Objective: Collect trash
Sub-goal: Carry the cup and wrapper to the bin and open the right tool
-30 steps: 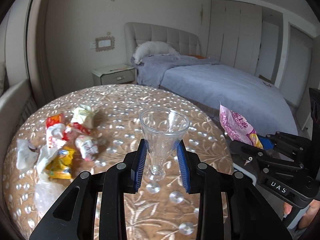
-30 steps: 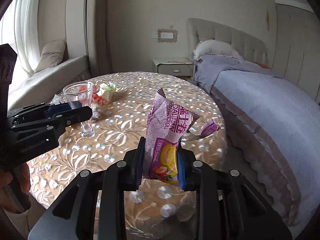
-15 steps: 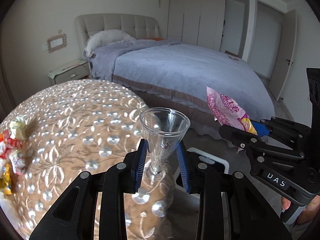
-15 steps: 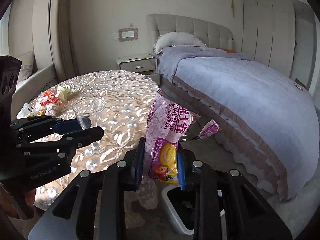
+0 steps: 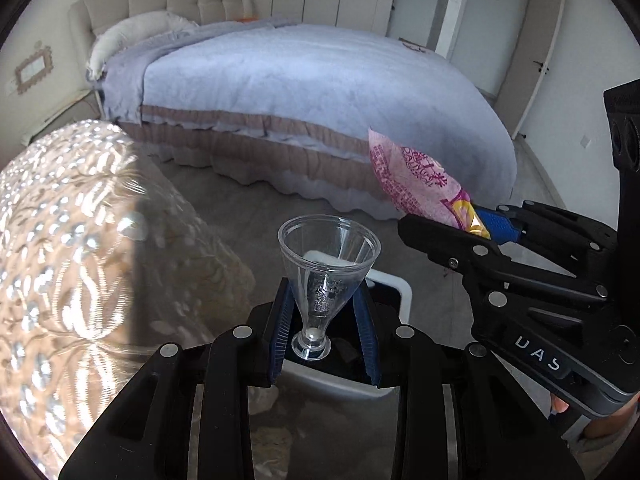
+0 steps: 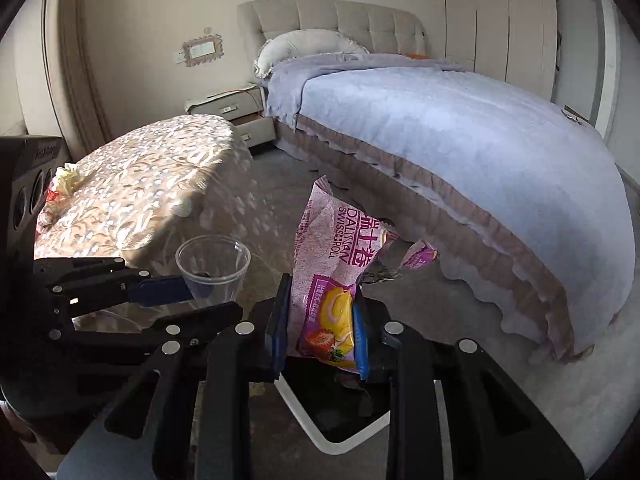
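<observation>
Trash is up in both grippers, held over a white-rimmed bin [image 6: 320, 436] on the floor beside the bed [image 6: 460, 128]. Its inside looks black, and a few dark scraps lie at the bottom, too dim to name.

On the person's left, the left gripper [image 5: 324, 320] is clamped around a clear plastic goblet [image 5: 328, 264], its blue pads [image 5: 280, 320] pressing the lower part of the cone just above the small round foot. It stands upright, its wide mouth open to the room, and sits directly above the bin [image 5: 394, 286] in the left wrist view. From the right wrist view the same goblet [image 6: 214, 264] shows between the left gripper's [image 6: 200, 292] fingers, out to the left of the wrapper.

The right gripper [image 6: 320, 328] is closed on a pink snack wrapper [image 6: 340, 272] printed with a Swiss roll picture and a strawberry; the lower printed part is pinched between the blue pads [image 6: 362, 336] while the torn top stands up crumpled above them. In the left wrist view that wrapper [image 5: 416, 184] pokes out of the right gripper [image 5: 480, 228] at the right, a little higher than the goblet's rim.

Behind and to the left stands a round table [image 6: 152, 184] under a shiny beige floral cloth, with more crumpled wrappers [image 6: 60, 188] resting near its far left edge. A nightstand [image 6: 236, 114] sits between table and bed.
</observation>
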`<state>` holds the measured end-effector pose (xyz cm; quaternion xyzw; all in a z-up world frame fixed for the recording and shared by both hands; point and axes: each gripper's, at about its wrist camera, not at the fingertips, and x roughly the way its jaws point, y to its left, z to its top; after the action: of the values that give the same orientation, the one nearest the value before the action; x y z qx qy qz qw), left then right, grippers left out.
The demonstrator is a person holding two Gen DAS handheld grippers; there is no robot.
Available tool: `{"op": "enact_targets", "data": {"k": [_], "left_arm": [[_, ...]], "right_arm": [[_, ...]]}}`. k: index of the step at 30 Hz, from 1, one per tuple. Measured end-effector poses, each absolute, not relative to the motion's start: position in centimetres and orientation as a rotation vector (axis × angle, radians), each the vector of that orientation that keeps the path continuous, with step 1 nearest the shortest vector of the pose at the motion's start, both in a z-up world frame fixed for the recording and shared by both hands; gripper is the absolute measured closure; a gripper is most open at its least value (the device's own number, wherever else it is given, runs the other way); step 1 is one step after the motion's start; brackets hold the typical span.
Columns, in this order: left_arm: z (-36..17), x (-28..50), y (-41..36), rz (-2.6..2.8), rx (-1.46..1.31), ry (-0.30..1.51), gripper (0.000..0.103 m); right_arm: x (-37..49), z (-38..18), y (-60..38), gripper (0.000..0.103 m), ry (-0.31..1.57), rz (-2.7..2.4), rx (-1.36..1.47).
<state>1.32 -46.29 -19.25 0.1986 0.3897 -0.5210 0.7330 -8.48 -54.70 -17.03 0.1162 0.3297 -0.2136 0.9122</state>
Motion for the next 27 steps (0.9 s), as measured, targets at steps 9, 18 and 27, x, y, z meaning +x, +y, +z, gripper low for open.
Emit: {"op": "enact_targets", "data": {"k": [9, 18, 27], "left_arm": [[-24.1, 0.6, -50.2, -1.159, 0.55, 0.949, 0.072], [-28.8, 1.4, -52.4, -1.178, 0.654, 1.012, 0.071], [-29.9, 1.5, -53.1, -1.168, 0.651, 0.986, 0.005]], "right_arm": [[-7.7, -22.2, -58.5, 0.075, 0.792, -0.437, 0.337], [-6.2, -25.7, -60.5, 0.075, 0.851, -0.427, 0.427], [-5.0, -28.2, -61.3, 0.021, 0.908, -0.387, 0.496]]}}
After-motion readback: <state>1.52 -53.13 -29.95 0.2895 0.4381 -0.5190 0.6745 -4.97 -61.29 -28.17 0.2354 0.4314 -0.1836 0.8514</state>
